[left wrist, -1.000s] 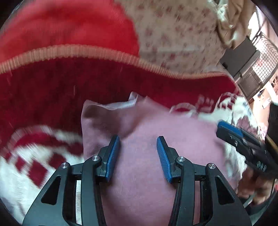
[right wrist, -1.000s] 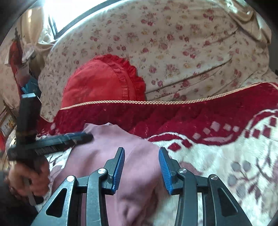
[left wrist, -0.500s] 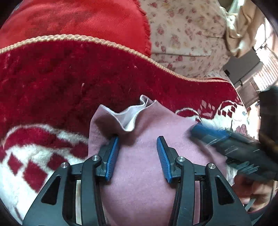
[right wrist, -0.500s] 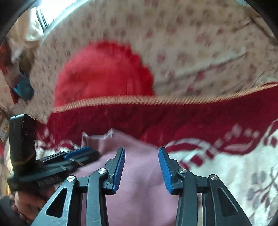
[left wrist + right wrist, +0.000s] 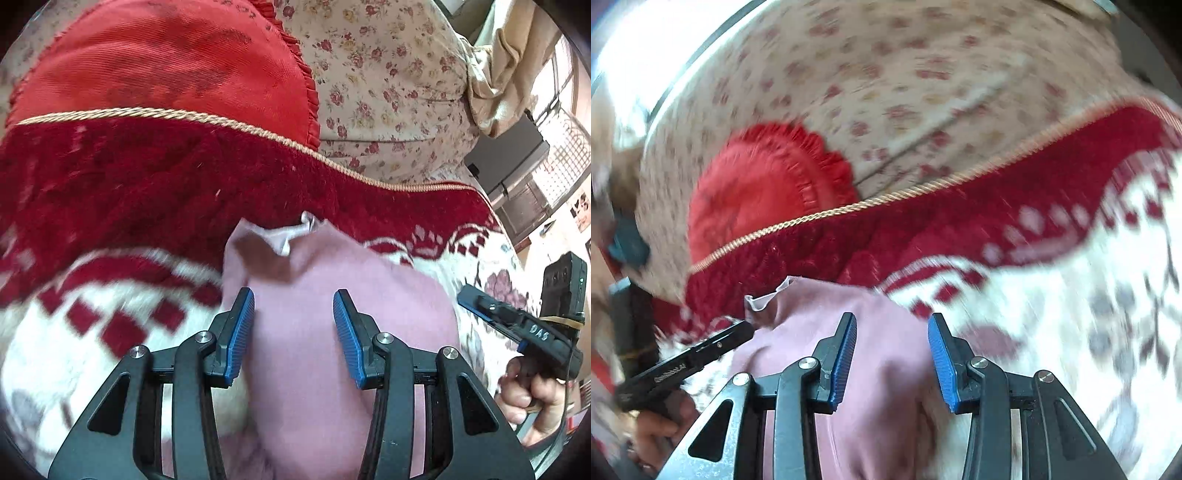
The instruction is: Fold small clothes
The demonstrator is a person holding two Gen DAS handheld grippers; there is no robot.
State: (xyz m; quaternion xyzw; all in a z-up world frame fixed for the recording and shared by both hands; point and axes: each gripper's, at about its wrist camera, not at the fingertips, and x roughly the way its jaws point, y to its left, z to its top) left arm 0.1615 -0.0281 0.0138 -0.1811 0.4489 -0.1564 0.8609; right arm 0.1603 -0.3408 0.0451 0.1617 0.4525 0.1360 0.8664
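The near end of the dusty-pink cotton garment point(image 5: 303, 350) runs under the black frame of the left tongs point(image 5: 293, 332) and off the bottom edge, so how it lies there cannot be told. The whole right wrist view is smeared by motion: the red-and-white patterned plush blanket point(image 5: 1089, 332) and the flowered cream sofa back point(image 5: 905, 92) show no sharp detail. The hand point(image 5: 532, 398) gripping the right tongs point(image 5: 480, 306) is partly cut by the lens rim.
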